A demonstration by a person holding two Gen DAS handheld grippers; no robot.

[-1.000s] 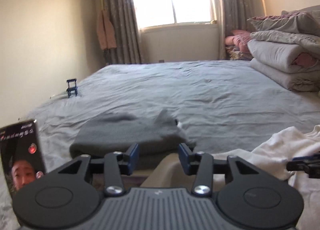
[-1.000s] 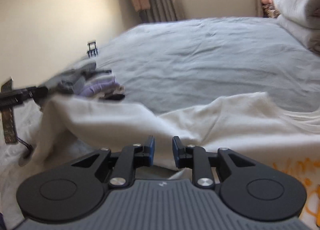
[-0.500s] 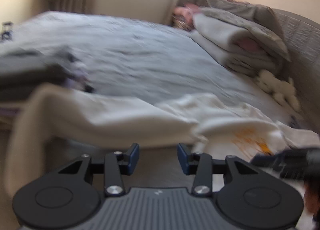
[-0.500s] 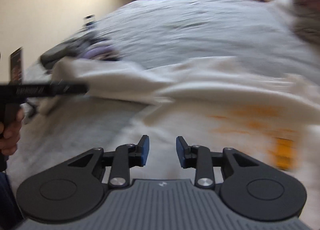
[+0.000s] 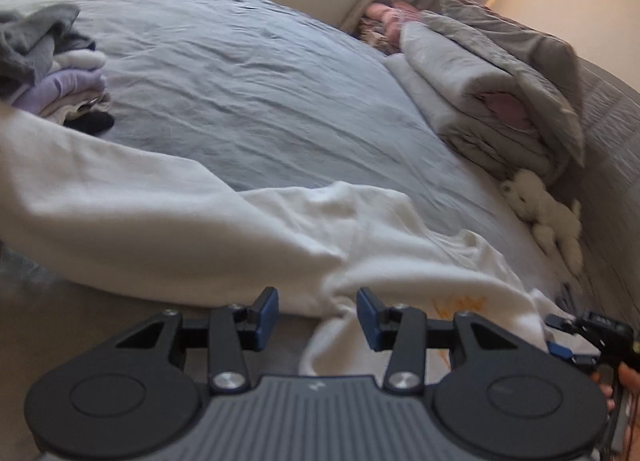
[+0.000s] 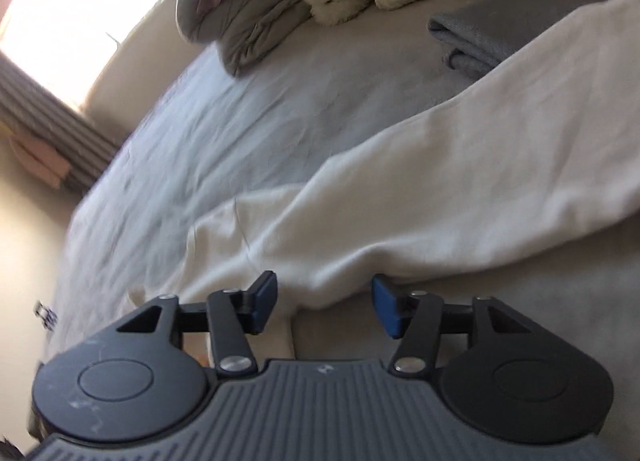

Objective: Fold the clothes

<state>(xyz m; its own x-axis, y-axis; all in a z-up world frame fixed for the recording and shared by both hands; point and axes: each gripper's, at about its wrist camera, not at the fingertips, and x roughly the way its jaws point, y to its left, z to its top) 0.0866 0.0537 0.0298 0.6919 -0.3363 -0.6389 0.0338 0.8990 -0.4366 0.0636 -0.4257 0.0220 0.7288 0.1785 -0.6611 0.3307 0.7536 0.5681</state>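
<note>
- Left wrist view: the left gripper (image 5: 316,313) hovers at the near edge of the cream sweatshirt (image 5: 248,229), jaws partly apart with a fold of cream cloth showing in the gap; the pads do not appear to press on it.
- The sweatshirt lies spread across the near side of the grey bed sheet (image 5: 248,101), one long sleeve (image 5: 100,197) running off to the left, an orange print (image 5: 460,305) near the body's lower edge.
- A second ago this camera faced the window and a grey folded garment; it now looks across the bed toward the stacked quilts (image 5: 488,101) and the plush toy (image 5: 544,217), so the hand has swung over to the sweatshirt.
- A pile of already folded clothes (image 5: 56,73) sits at the far left, apart from the sweatshirt body.
- Right wrist view: the right gripper (image 6: 324,305) has rolled strongly compared with a second ago, and the scene appears tilted; its jaws have just been opening and stand wide, nothing pinched between them, the sweatshirt's edge just ahead of the pads.
- The right gripper also shows at the lower right of the left view, by the printed hem.
- Judgement: both hands seem to be between grips, lining up on the garment; the next fold looks not yet begun.
</note>
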